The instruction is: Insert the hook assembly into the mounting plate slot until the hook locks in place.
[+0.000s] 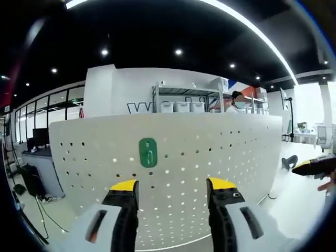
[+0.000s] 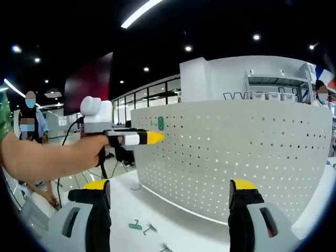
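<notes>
Left hand-held gripper (image 1: 172,202) jaws wide apart, nothing between them, facing a white perforated mounting plate (image 1: 210,157) standing upright on the white table (image 1: 294,205). Green hook piece (image 1: 148,153) sits on the plate face, just above and between the jaws, nearer the left one. Right hand-held gripper (image 2: 170,202) also spread open and empty. In the right gripper view the left hand-held gripper comes in from the left, held by a hand (image 2: 86,152), yellow tip near the green hook piece (image 2: 160,123) at the plate's edge. Small green hook parts (image 2: 135,226) lie on the table in front of the plate.
</notes>
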Action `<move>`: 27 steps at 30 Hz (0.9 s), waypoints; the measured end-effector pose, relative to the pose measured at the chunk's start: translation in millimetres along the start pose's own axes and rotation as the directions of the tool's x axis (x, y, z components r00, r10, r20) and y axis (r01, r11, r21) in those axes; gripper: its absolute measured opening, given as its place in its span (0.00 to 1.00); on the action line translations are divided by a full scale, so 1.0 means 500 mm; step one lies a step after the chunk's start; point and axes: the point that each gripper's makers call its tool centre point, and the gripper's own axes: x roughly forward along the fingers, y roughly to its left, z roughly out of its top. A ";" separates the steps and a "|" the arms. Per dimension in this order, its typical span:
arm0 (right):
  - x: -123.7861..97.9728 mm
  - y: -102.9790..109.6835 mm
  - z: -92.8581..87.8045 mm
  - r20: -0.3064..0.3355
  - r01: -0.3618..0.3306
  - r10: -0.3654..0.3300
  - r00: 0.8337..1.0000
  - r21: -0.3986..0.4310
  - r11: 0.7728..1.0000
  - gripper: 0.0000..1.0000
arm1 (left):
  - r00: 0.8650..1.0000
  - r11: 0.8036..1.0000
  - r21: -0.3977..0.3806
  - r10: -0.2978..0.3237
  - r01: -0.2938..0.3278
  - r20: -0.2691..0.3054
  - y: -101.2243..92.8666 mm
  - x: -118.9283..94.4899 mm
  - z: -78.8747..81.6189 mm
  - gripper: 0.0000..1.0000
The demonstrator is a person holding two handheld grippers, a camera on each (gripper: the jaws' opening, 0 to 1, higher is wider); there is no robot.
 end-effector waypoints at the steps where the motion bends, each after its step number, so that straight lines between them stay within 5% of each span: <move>1: -0.001 0.001 0.003 0.008 -0.001 0.001 1.000 -0.002 1.000 0.96 | 1.000 1.000 0.000 -0.005 0.005 0.000 -0.005 -0.006 -0.003 0.55; 15: -0.014 0.014 0.026 0.048 -0.007 0.007 0.999 -0.014 1.000 0.97 | 0.999 0.999 -0.029 -0.044 0.043 -0.026 -0.028 -0.058 -0.039 0.58; 27: -0.024 0.029 0.035 0.070 -0.018 0.019 0.997 -0.028 0.999 0.99 | 0.994 0.994 -0.054 -0.097 0.095 -0.041 -0.059 -0.103 -0.060 0.70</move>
